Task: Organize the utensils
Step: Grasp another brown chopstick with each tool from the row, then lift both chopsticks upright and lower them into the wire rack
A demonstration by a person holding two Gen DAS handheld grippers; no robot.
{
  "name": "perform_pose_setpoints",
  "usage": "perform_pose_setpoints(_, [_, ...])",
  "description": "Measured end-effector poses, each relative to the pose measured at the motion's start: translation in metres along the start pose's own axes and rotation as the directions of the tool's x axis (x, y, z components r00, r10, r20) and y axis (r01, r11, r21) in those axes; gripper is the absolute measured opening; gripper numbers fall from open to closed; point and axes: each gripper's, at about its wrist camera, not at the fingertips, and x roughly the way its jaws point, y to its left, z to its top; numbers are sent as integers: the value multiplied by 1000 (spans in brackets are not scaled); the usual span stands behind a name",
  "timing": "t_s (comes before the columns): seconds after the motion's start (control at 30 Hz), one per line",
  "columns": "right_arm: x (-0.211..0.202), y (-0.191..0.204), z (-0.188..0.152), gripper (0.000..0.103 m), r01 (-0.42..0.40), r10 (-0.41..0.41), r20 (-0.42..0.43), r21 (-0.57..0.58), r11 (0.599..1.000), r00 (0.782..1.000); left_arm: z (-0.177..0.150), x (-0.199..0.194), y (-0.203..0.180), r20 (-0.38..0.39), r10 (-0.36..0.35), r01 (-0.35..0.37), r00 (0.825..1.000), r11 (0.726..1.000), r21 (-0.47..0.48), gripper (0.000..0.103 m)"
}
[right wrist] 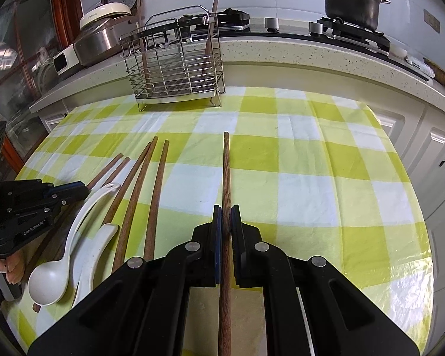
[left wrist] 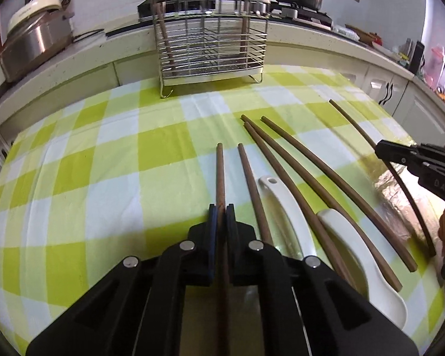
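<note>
- Left gripper [left wrist: 222,218] angles down, pinching a brown chopstick [left wrist: 219,175] at the surface's near edge.
- Right gripper [right wrist: 226,219] angles down likewise, pinching another chopstick [right wrist: 226,172].
- Wire rack [left wrist: 210,53] at the far edge holds two upright chopsticks [left wrist: 163,34].

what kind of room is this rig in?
Most likely a home kitchen: a black pot sits on a gas stove on the stone counter, a rice cooker stands further along, and cabinet doors run below.
</note>
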Motion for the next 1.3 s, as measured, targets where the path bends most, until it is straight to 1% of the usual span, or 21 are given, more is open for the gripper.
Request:
perform_pose_setpoints(0.2, [-4, 0, -1, 9, -5, 5, 13, 11, 1000, 1000, -6, -13, 13, 27, 8, -7, 1000, 999, -44, 6])
perform_pose_setpoints(0.4, [-20, 3, 7, 9, -19, 18, 54, 18, 1000, 998, 1, -42, 18, 78, 6, -3, 997, 999, -43, 6])
perform_pose_setpoints(0.6, [-41, 6, 24, 9, -30, 29, 108, 14, 999, 994, 15, -80, 25, 156, -5, 13, 988, 999, -52, 6])
perform_pose_setpoints(0.83, [-64, 18, 36, 9, -22, 24, 154, -17, 1000, 988, 21, -112, 29, 215, 2, 10, 977, 998, -57, 6])
perform_pose_setpoints(0.93, [-73, 22, 40, 9, -17, 21, 175, -24, 1000, 984, 23, -131, 27, 257, 6, 7, 966, 999, -53, 6])
perform_pose_setpoints(1.13, [-88, 33, 51, 9, -13, 23, 214, -51, 999, 977, 28, -153, 25, 329, 26, 0, 944, 997, -77, 6])
perform_pose_setpoints(1.3, [-106, 45, 67, 9, 10, 9, 288, -66, 998, 958, 35, -167, 19, 390, 53, -20, 919, 996, -88, 6])
